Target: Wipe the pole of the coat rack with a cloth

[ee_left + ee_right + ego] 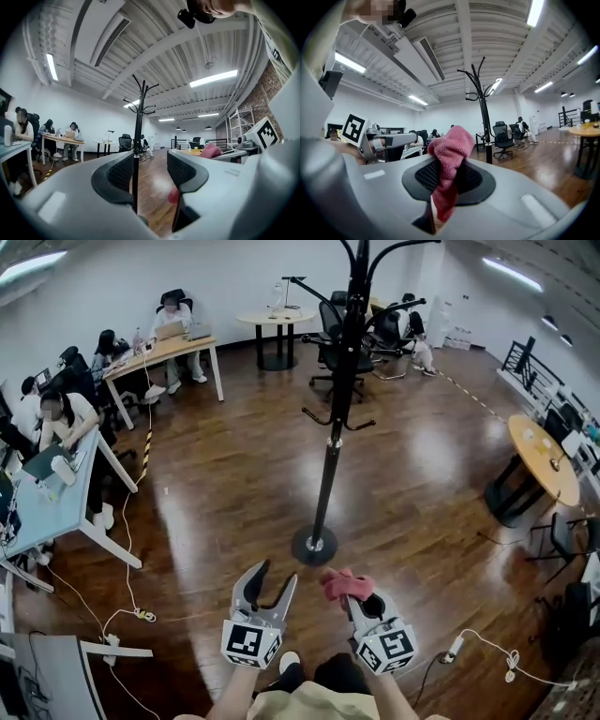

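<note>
Glossy wood floor (234,493), desks (164,351) at 10 o'clock, black coat rack (330,465) (upright), right gripper (356,596) pinching pink cloth (343,582), left gripper (277,576) spread.

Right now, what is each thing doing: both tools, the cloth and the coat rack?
left tool: open, empty.
right tool: shut on the cloth.
cloth: pink, bunched, pinched in the right tool.
coat rack: standing upright, neither tool touching it.

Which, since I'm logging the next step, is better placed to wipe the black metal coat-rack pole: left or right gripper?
Right: right gripper is shut on the pink cloth; left gripper is open, empty.
</note>
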`<action>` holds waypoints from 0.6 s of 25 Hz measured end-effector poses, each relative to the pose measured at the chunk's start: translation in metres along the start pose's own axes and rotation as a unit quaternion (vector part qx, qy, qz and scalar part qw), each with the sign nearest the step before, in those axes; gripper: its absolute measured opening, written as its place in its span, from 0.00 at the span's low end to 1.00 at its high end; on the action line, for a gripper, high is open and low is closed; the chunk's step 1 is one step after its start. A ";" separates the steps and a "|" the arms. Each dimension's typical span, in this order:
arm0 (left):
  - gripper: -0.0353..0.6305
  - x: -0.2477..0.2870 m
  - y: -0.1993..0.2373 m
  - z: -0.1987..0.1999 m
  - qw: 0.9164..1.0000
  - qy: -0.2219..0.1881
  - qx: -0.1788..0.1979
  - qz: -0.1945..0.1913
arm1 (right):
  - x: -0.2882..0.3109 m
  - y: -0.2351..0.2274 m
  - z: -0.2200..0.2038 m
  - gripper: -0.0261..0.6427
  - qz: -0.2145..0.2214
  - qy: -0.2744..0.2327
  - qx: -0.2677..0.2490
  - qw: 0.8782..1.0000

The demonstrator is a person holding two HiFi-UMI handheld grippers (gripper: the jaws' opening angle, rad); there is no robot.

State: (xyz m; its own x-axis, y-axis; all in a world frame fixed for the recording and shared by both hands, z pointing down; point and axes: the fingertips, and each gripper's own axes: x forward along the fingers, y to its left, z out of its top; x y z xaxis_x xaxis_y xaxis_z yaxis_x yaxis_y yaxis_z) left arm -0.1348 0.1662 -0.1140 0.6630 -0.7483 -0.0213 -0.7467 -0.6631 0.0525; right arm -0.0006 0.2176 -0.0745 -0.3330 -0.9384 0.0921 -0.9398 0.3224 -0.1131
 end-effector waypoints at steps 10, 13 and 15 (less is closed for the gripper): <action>0.37 0.113 0.017 -0.086 0.999 0.038 -0.024 0.008 | 0.085 -0.107 -0.056 0.12 0.003 0.037 0.004 0.999; 0.38 0.151 0.026 -0.122 0.998 0.041 -0.034 0.024 | 0.117 -0.148 -0.089 0.12 0.021 0.058 -0.001 0.998; 0.38 0.179 0.032 -0.147 0.998 0.039 -0.038 0.033 | 0.139 -0.176 -0.112 0.12 0.034 0.068 -0.005 0.997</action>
State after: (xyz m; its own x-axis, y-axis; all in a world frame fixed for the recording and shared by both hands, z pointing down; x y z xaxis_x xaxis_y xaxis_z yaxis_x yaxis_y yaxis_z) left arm -0.0319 0.0138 0.0308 0.6174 -0.7842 0.0624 -0.7843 -0.6074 0.1261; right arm 0.1103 0.0439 0.0687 -0.4024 -0.8893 0.2174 -0.9153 0.3862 -0.1146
